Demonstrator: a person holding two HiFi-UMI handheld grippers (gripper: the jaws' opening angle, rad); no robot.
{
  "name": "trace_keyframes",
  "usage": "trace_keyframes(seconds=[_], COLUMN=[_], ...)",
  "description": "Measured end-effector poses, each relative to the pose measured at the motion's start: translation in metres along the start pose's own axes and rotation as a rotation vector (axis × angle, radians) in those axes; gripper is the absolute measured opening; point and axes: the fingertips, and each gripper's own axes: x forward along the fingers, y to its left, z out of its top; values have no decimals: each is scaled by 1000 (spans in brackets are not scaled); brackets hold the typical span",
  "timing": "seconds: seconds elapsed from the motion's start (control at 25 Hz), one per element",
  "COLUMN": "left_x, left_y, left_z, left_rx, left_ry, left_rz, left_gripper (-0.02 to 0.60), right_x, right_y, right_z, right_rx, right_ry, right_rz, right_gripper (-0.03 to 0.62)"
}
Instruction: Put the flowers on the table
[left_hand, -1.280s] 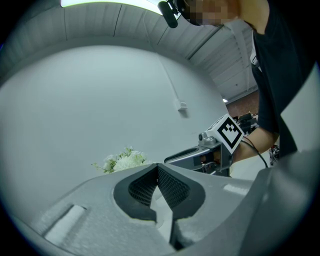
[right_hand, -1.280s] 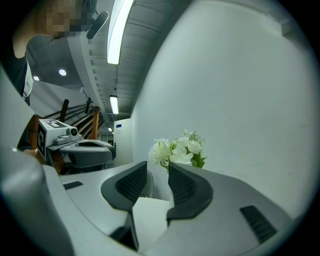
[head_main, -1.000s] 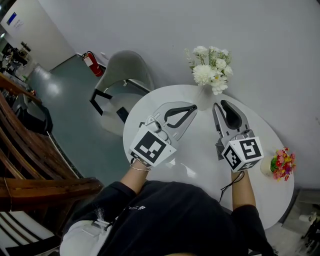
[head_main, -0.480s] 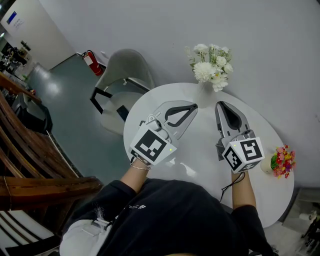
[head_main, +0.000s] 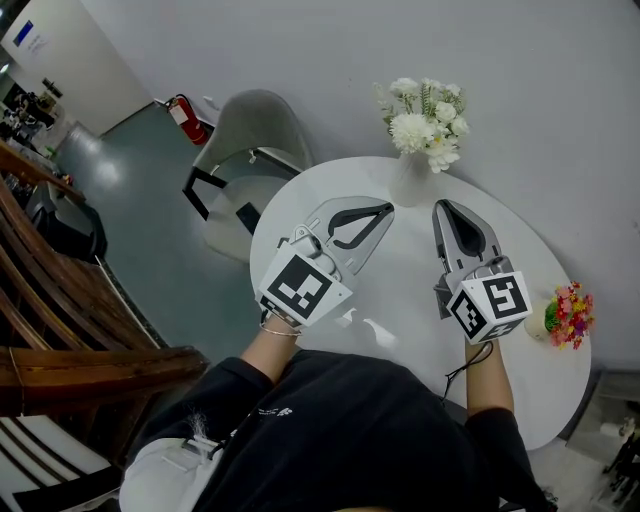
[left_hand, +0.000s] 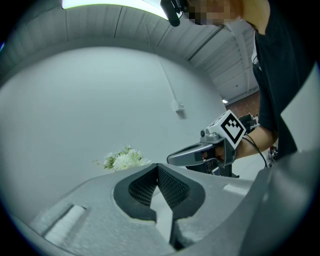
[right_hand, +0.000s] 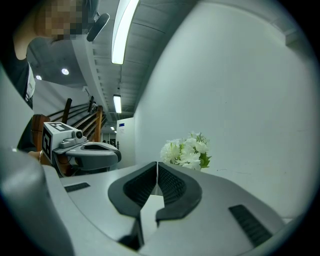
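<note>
A bunch of white flowers (head_main: 425, 125) stands in a white vase (head_main: 410, 184) at the far edge of the round white table (head_main: 400, 295). Both grippers hover level over the table and point at the vase, a short way from it. My left gripper (head_main: 388, 208) is shut and empty, left of the vase. My right gripper (head_main: 441, 204) has just been closing; its jaws now meet with nothing between them. The flowers (left_hand: 122, 159) show beyond the shut tips (left_hand: 157, 165) in the left gripper view. The right gripper view shows the flowers (right_hand: 186, 151) past its own tips (right_hand: 157, 163).
A small pot of colourful flowers (head_main: 563, 316) stands at the table's right edge. A grey chair (head_main: 245, 150) is behind the table on the left, with a red fire extinguisher (head_main: 183, 118) by the wall. Wooden stairs (head_main: 60, 300) run along the left.
The right gripper's jaws, slightly apart a second ago, have come together. Both hands stay where they were; the head view has shifted a little.
</note>
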Motion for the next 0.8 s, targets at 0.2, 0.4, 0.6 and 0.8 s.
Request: trace_keyframes(seconds=[0.2, 0.4, 0.6, 0.8], left_x=[-5, -9, -13, -17], left_y=[1, 2, 2, -2], left_z=[0, -2, -8, -13], left_rx=[-13, -15, -36, -42], left_ry=[-4, 3, 12, 26], left_rz=[6, 8, 14, 0], left_gripper=[-2, -2, -2, -2], right_x=[-3, -7, -13, -18], right_y=[7, 8, 9, 13], right_z=[0, -4, -12, -14], right_rx=[21, 34, 42, 20], right_ry=[1, 13, 30, 38], right_rz=[5, -11, -33, -42], right_gripper=[18, 18, 15, 15])
